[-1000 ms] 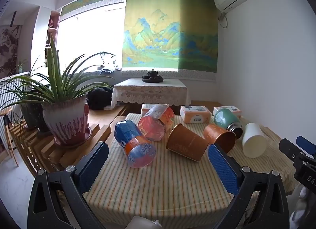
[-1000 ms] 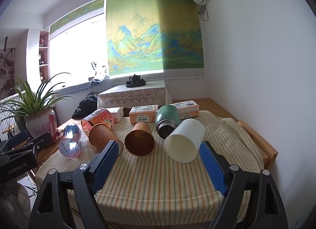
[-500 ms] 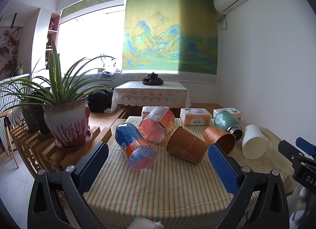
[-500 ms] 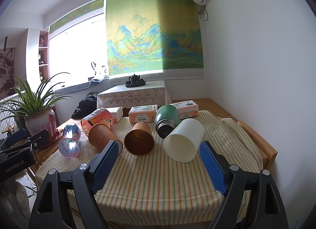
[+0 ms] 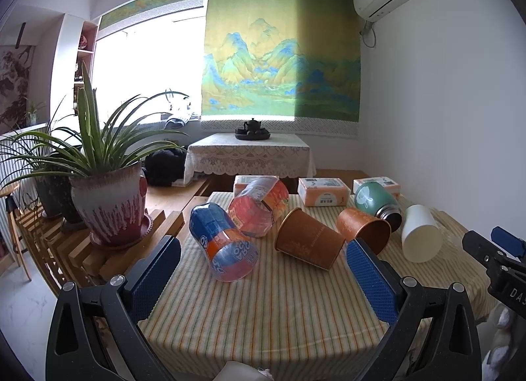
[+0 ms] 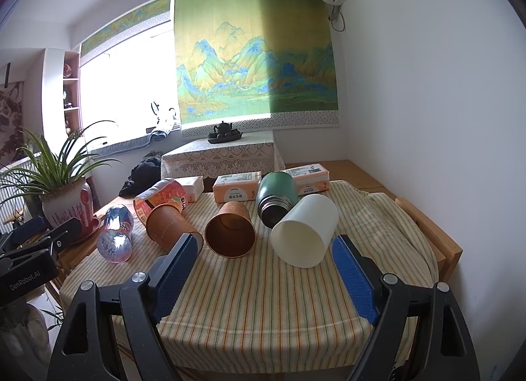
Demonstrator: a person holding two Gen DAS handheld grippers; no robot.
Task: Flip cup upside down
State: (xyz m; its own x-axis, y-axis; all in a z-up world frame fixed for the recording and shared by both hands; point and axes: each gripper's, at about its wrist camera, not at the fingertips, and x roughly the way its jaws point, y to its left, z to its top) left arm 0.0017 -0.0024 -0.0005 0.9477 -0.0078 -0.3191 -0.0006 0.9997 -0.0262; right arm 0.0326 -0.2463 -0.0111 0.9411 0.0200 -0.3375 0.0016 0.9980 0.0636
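Note:
Several cups lie on their sides on the striped tablecloth (image 5: 279,308): a blue cup (image 5: 223,246), a red cup (image 5: 259,206), two brown paper cups (image 5: 309,242) (image 5: 365,229), a green flask (image 5: 378,203) and a white cup (image 5: 420,236). My left gripper (image 5: 263,279) is open and empty at the table's near edge. My right gripper (image 6: 263,272) is open and empty, short of the white cup (image 6: 305,233) and a brown cup (image 6: 231,231); the blue cup (image 6: 115,236) lies far left.
Three tissue packs (image 5: 323,191) lie along the table's far edge. A potted plant (image 5: 110,203) stands on a wooden rack to the left. A small lace-covered table with a teapot (image 5: 251,127) is behind. A white wall is on the right.
The left gripper has risen slightly, so the table sits lower in its view. The right gripper has barely moved. The cups have not moved.

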